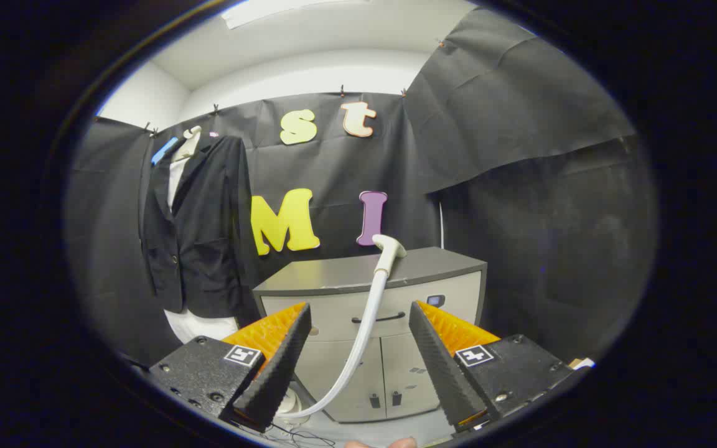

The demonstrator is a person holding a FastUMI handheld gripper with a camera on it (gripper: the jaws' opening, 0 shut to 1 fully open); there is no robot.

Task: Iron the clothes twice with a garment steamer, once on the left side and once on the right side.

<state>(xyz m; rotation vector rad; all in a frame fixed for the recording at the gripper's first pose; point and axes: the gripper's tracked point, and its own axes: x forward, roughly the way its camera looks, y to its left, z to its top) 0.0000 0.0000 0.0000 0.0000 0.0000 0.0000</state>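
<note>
Booth with black cloth walls, white ceiling above. A grey cabinet (pixel 371 292) stands against the back wall and serves as the bench here.

Steamer head (pixel 388 247) lies on the cabinet top near the front edge, nozzle end up. Its white hose (pixel 358 336) drops down over the cabinet front and curves to something pale and round on the floor (pixel 358 429) behind the left finger, probably the steamer base; too hidden to be sure. My read: the head is parked at the edge so the handle is reachable from the front without fighting the hose.

Black jacket (pixel 200 230) hangs on a hanger (pixel 189 142) on the wall left of the cabinet, white garment under it. It hangs full length with the front facing out, which suits vertical passes down each side.

Gripper (pixel 358 361): fingers wide open, holding nothing. The hose and cabinet doors show through the gap, well beyond the tips. The steamer head is ahead and above the fingers, not between them.

Status: neither pass looks started, since the steamer is not yet picked up. Next step is likely closing in on the handle below the head. Risks: hose drag once lifted, and the head rolling off the edge if nudged.
</note>
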